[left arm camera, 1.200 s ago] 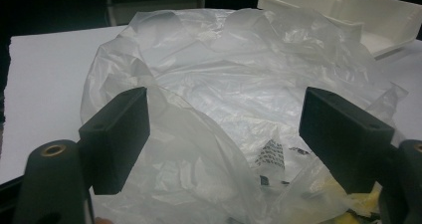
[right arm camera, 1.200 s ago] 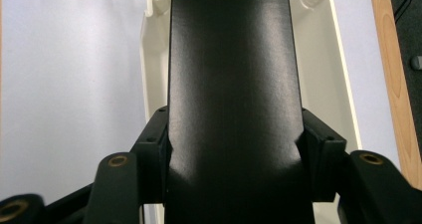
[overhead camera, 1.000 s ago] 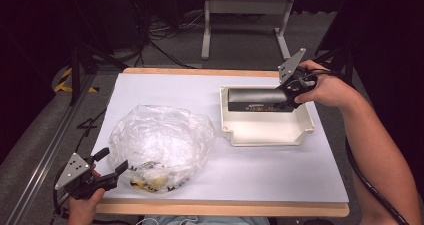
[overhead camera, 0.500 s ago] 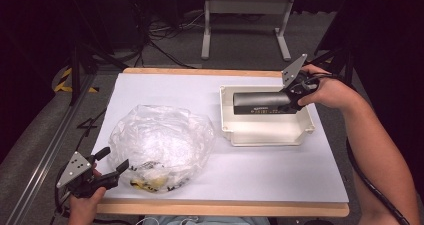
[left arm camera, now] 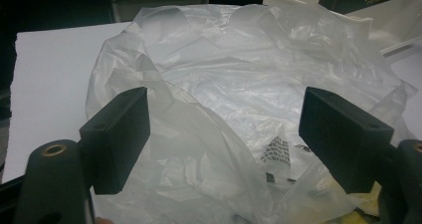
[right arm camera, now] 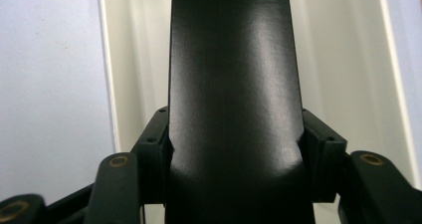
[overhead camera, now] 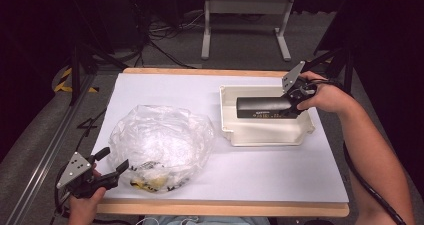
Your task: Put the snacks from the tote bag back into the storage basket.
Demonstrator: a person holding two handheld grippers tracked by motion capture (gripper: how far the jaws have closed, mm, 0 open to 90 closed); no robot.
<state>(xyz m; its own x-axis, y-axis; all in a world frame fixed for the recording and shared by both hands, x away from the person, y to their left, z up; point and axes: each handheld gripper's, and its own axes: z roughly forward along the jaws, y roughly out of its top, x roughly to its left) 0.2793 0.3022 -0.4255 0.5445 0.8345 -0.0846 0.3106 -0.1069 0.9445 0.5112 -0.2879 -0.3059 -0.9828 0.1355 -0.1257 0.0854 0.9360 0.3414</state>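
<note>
The right gripper [overhead camera: 289, 104], held in the right hand [overhead camera: 320, 96] on an outstretched forearm, has its 2 jaws clamped tight, while the left gripper [overhead camera: 112, 166], in the left hand [overhead camera: 85, 205], holds its jaws wide apart.

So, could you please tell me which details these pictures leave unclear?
- Printed text on the black box: too small in the high view, cut off by the top edge in the left gripper view.
- Contents of the plastic bag: crumpled film blurs the yellow and dark bits in both views.
- Floor of the white tray: the box, clamped in the right gripper, covers most of it in the right gripper view.
</note>
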